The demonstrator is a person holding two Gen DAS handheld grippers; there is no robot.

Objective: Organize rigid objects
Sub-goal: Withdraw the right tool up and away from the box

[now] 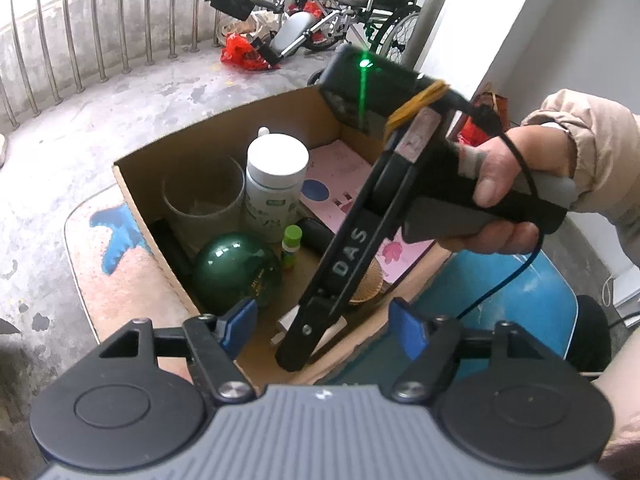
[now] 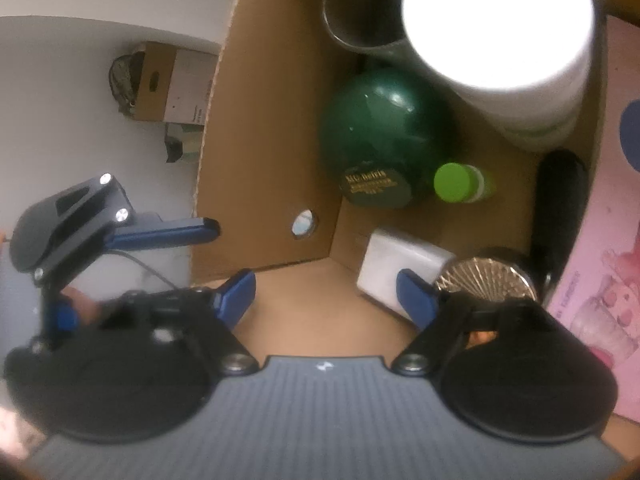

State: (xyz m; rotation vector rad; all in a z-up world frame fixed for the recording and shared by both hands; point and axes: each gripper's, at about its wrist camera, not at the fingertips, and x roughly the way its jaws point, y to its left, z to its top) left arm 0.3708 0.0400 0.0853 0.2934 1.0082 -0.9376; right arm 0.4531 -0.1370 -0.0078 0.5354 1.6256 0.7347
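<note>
An open cardboard box [image 1: 140,188] holds a glass cup [image 1: 204,196], a white-lidded bottle [image 1: 276,184], a round green jar [image 1: 236,272], a small green-capped bottle [image 1: 291,246], a black cylinder [image 1: 316,236] and a pink card [image 1: 340,184]. My left gripper [image 1: 324,324] hovers open over the box's near corner, nothing between its pads. A hand holds my right gripper [image 1: 296,344] down into the box. In its own view the right gripper [image 2: 326,298] stands open over the box floor, beside a white block [image 2: 396,268] and a gold round lid [image 2: 484,276].
The box sits on a pink and blue mat [image 1: 120,280] on a concrete balcony floor. A metal railing [image 1: 80,40], a wheelchair [image 1: 352,4] and a red bag [image 1: 240,52] stand behind. A white pillar [image 1: 480,20] rises at right. A smaller carton [image 2: 160,80] is outside the box.
</note>
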